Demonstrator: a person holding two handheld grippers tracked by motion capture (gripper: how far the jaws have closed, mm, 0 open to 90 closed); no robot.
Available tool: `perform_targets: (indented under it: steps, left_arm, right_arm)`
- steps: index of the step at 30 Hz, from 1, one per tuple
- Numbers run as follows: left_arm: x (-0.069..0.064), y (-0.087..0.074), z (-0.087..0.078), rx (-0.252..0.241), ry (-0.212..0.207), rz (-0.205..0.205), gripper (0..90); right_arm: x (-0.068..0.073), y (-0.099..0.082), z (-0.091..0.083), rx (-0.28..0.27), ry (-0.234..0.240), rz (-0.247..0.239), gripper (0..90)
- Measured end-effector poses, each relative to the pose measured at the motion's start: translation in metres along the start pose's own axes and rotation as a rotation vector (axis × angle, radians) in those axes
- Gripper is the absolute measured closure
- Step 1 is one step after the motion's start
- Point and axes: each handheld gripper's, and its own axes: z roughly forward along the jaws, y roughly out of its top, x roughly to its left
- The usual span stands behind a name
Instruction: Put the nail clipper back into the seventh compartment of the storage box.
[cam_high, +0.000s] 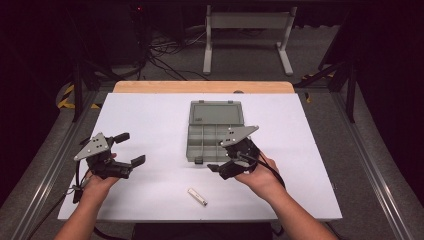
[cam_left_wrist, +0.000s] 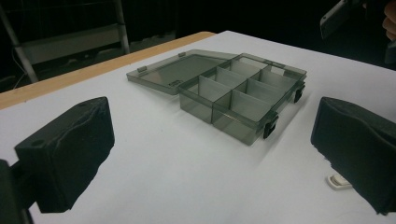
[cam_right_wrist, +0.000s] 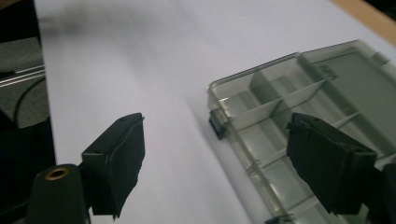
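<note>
White table (cam_high: 150, 130) – open box (cam_high: 215, 131), tube (cam_high: 197, 196)

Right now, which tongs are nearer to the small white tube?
Right. The right tongs hover just above-right of the small white tube; the left tongs are farther away at its left.

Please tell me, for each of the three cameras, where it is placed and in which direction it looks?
High view: above the person's side, facing forward and down on the table; forearms, left gripper, right gripper and a small white item show.
Left gripper view: rides on that gripper, looking across the table at the open compartment box; its own open jaws show.
Right gripper view: rides on that gripper, looking down at the box's front edge; its own open jaws show.
Shared: all views show the box.
</note>
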Motion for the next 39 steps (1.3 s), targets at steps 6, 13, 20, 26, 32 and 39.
perform_targets:
  steps: [6,13,20,26,32,39]
  left_arm:
    - [0.0,0.0,0.0,0.002,0.0,0.001,0.6]
    - [0.0,0.0,-0.001,-0.005,0.0,-0.008,0.6]
    - [0.0,0.0,0.0,-0.004,0.001,0.005,0.6]
    - [-0.001,0.0,0.0,-0.005,0.003,0.004,0.6]
    - [-0.002,0.0,0.001,-0.005,0.001,0.0,0.6]
    - [-0.001,0.0,0.001,0.0,0.002,0.01,0.6]
  right_arm:
    - [0.008,-0.006,0.012,0.034,0.033,-0.001,20.4]
    - [0.016,-0.011,0.022,0.069,0.071,0.004,20.4]
    - [0.024,-0.017,0.032,0.109,0.103,-0.002,20.2]
    - [0.03,-0.025,0.042,0.141,0.123,0.0,20.2]
    - [0.037,-0.031,0.052,0.178,0.148,-0.006,20.2]
    - [0.045,-0.039,0.062,0.214,0.174,-0.006,19.8]
